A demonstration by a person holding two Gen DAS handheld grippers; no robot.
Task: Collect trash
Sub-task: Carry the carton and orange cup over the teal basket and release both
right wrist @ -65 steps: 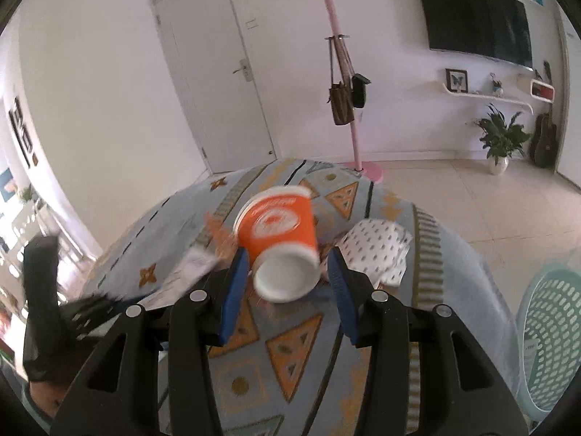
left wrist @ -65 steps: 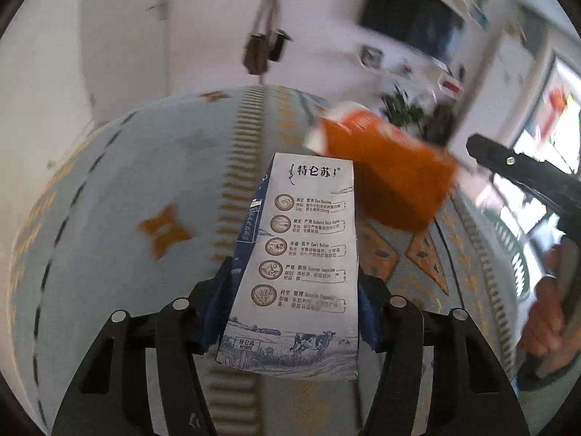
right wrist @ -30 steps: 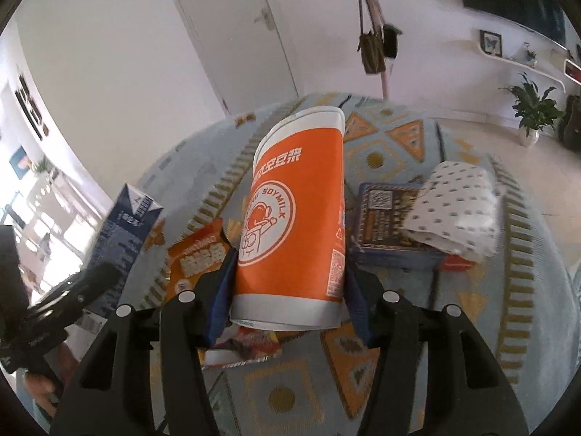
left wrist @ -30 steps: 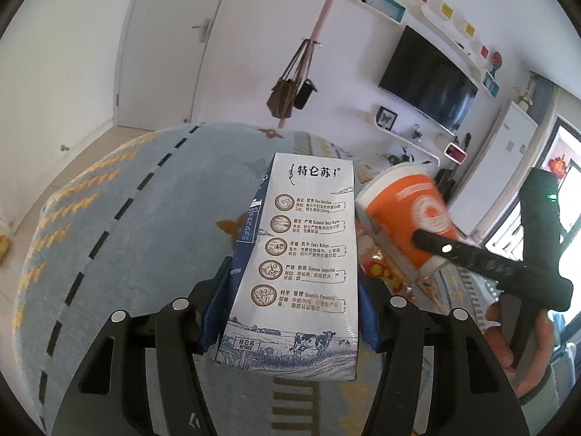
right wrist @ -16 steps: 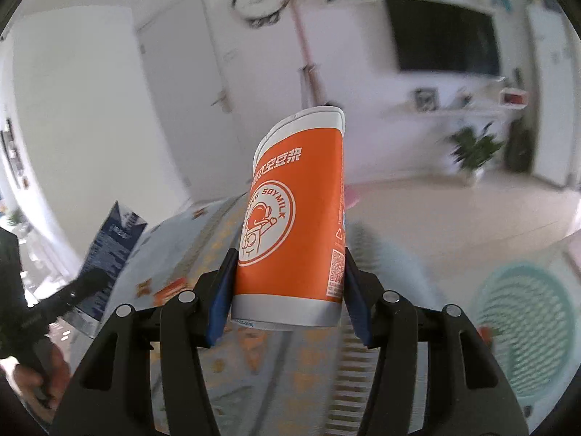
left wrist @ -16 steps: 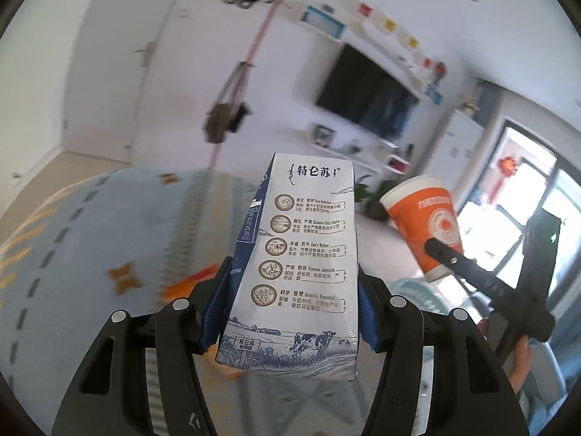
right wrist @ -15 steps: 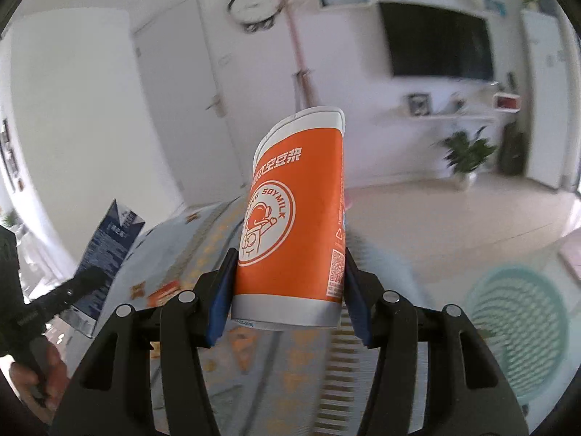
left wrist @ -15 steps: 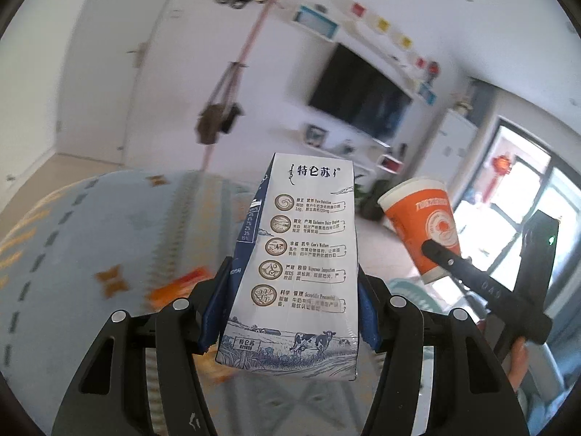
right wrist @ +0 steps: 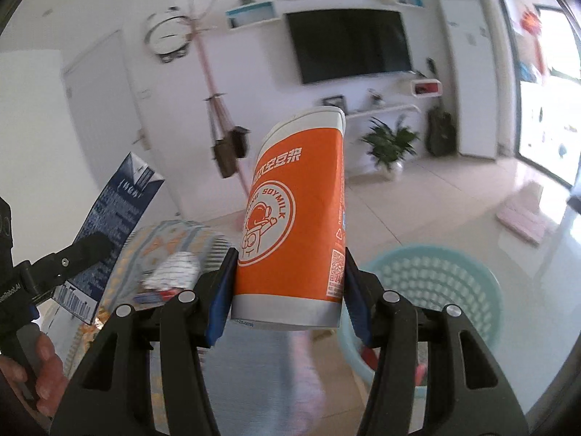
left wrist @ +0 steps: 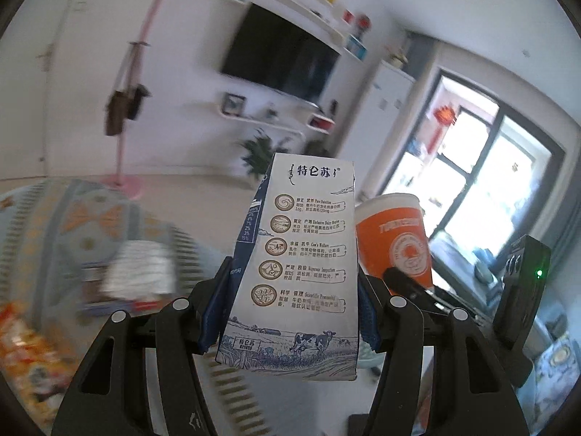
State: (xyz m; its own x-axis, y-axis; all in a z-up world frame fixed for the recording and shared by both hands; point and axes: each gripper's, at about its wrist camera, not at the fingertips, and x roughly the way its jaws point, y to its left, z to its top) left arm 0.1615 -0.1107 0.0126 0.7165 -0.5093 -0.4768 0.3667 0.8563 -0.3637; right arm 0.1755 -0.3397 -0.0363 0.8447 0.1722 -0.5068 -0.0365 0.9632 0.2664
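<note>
My left gripper (left wrist: 290, 309) is shut on a white and blue milk carton (left wrist: 305, 254) and holds it up in the air. My right gripper (right wrist: 287, 301) is shut on an orange soymilk paper cup (right wrist: 297, 225), also held up. The cup (left wrist: 395, 239) shows in the left wrist view just right of the carton. The carton (right wrist: 112, 225) shows in the right wrist view at the left. A teal perforated basket (right wrist: 435, 290) stands on the floor below and right of the cup.
A patterned rug (left wrist: 90, 225) lies at the left with a spotted white packet (left wrist: 141, 269), a dark box (right wrist: 152, 296) under it and an orange snack wrapper (left wrist: 25, 356). A pink coat stand (right wrist: 214, 109), a plant (right wrist: 388, 145) and a wall TV (right wrist: 348, 43) are behind.
Both grippers have lifted and swung right with their loads, away from the rug. The teal basket has come closer under the right gripper.
</note>
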